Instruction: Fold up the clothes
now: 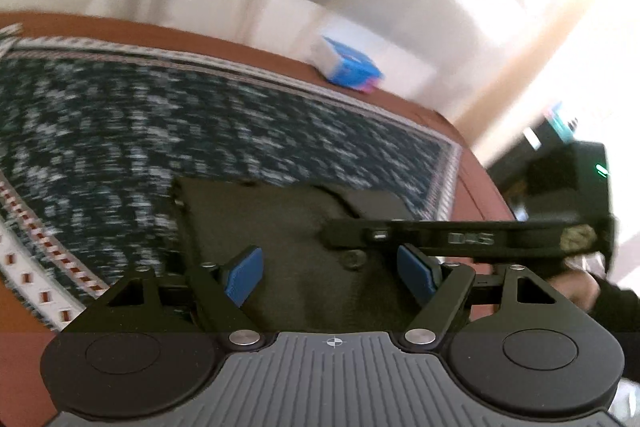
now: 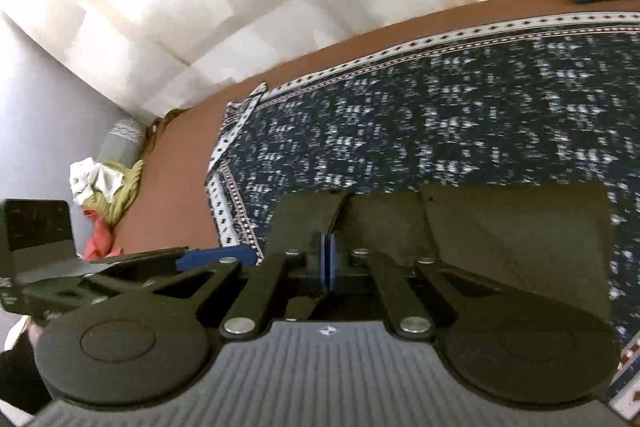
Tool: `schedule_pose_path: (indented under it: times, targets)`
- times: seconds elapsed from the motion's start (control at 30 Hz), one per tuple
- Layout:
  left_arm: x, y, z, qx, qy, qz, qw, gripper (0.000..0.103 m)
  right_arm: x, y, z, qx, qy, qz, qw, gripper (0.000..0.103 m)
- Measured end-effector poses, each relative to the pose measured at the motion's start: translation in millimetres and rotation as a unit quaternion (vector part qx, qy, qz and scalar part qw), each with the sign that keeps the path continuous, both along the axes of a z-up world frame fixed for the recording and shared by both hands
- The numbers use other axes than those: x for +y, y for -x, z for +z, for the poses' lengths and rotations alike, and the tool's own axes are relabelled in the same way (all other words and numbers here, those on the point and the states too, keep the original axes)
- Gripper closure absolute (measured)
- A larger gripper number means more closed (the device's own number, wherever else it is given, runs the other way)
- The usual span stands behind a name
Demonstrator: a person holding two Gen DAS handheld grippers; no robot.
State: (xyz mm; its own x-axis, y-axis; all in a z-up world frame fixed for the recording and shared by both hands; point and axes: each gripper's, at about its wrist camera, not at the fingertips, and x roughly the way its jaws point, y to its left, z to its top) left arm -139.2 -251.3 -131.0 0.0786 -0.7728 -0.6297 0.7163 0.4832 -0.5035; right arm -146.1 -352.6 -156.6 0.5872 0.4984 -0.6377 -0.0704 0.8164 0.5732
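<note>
judging the dark garment (image 2: 500, 227) on the patterned rug (image 2: 440, 115) as soft, light and limp, we'd pinch its edges; our right gripper (image 2: 329, 261) fingers are clenched on a fold, our left gripper (image 1: 330, 273) fingers spread above it.
</note>
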Motion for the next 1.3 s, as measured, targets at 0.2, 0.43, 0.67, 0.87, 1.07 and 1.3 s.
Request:
schedule_pose_path:
  times: [0.2,0.43,0.67,0.87,1.07,1.3]
  targets:
    - [-16,14,-32,0.002,-0.051,-0.028,0.9983,0.019,-8,9,-32,0.049,-0.01,-0.006,0.999,0.098]
    - [-16,15,-35,-0.008,-0.068,-0.03,0.9972,0.019,-32,36,9,-0.026,-0.01,-0.039,0.999,0.072]
    - [-20,-2,10,0.016,-0.026,-0.027,0.9992,0.019,-70,74,7,-0.016,-0.006,-0.107,0.994,0.066]
    - [-65,-14,15,0.068,-0.028,-0.046,0.9962,0.019,-71,99,-14,0.011,-0.022,-0.123,0.992,0.055]
    - [-106,-24,-6,0.135,-0.076,-0.049,0.9867,0.019,-72,112,-21,0.007,-0.032,-0.144,0.989,0.054]
    - [-140,-27,-5,0.126,-0.104,-0.073,0.9838,0.019,-49,107,-7,-0.041,0.007,-0.084,0.996,0.093]
